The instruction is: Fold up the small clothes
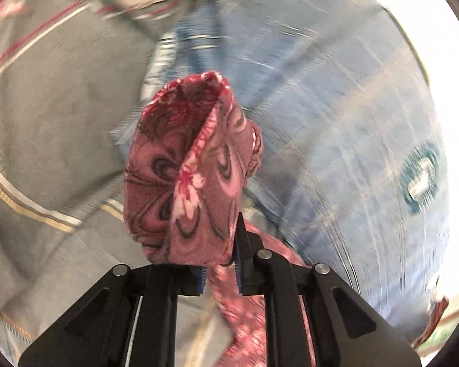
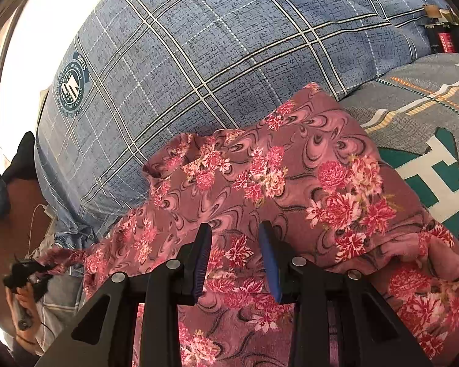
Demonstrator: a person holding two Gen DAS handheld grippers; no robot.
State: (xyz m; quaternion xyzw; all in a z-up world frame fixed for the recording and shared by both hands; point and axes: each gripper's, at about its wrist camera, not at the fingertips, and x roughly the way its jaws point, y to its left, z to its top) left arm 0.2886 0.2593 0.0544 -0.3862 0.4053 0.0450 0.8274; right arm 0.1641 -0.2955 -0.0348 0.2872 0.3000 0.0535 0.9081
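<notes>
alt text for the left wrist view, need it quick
The left tool is shut on a bunched fold of pink floral garment, which stands up in front of the camera. Behind it, blurred, are a blue plaid cover on the right and a grey striped fabric on the left.

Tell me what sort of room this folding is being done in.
Most likely a bedroom, with the work done on a bed. The pink floral garment lies across a blue plaid pillow and grey printed bedding, with bright window light at the frame's edge.
</notes>
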